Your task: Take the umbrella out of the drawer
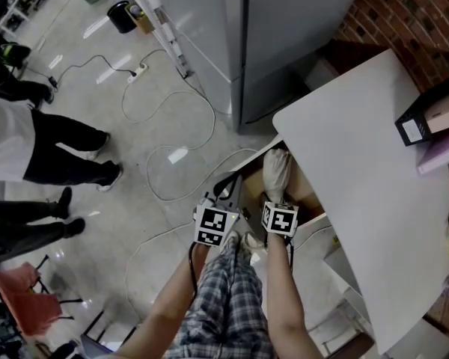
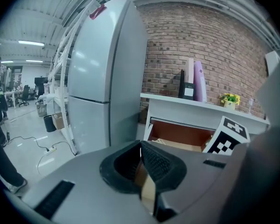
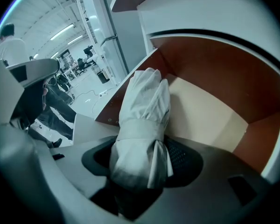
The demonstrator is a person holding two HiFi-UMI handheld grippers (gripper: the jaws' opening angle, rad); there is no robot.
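Note:
A folded white umbrella (image 1: 275, 172) (image 3: 142, 111), wrapped by its strap, stands out of my right gripper (image 1: 278, 194) (image 3: 141, 157), whose black pads (image 3: 183, 155) are shut on its lower part. It hangs just above the open drawer (image 1: 308, 194) (image 3: 214, 106), which has brown walls and a pale bottom, under the white table (image 1: 359, 163). My left gripper (image 1: 226, 187) (image 2: 141, 149) hovers beside the right one at the drawer's left edge. Its jaws are shut with nothing in them. The same drawer (image 2: 179, 135) shows ahead of it.
A tall grey cabinet (image 1: 284, 36) (image 2: 102, 78) stands behind the drawer. Cables (image 1: 172, 126) trail over the floor. A person's legs (image 1: 60, 155) and a red chair (image 1: 22, 298) are at the left. Boxes (image 1: 434, 122) lie on the table's far end.

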